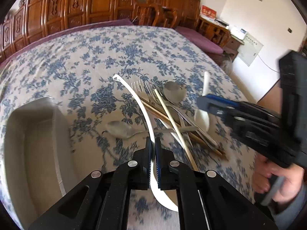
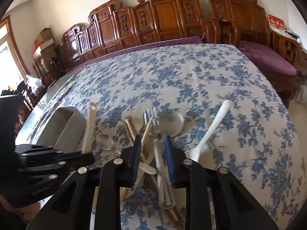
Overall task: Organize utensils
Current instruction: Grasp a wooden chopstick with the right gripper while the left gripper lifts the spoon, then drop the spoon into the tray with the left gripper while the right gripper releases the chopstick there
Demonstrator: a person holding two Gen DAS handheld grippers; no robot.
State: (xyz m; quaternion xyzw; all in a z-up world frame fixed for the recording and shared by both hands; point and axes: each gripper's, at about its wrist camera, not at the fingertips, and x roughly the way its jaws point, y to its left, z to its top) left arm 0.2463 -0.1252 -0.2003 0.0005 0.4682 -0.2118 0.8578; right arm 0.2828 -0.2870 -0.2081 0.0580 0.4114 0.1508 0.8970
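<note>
My left gripper point(image 1: 153, 143) is shut on a long white ladle point(image 1: 134, 95), gripping its curved handle near the bowl end and holding it over the table. A pile of utensils point(image 1: 172, 115) lies just ahead: forks, metal spoons, chopsticks and a white spoon point(image 1: 205, 88). My right gripper point(image 2: 152, 143) is open and hovers over the same pile point(image 2: 153, 126), with the white spoon point(image 2: 213, 126) to its right. It also shows in the left wrist view point(image 1: 211, 103). A white rectangular tray point(image 1: 30, 143) sits to the left; the right wrist view shows it too point(image 2: 63, 126).
A blue floral tablecloth point(image 2: 191, 80) covers the table. Carved wooden chairs point(image 2: 163, 15) and purple cushions point(image 2: 268, 57) line the far edge. The table's right edge drops to the floor point(image 1: 272, 88).
</note>
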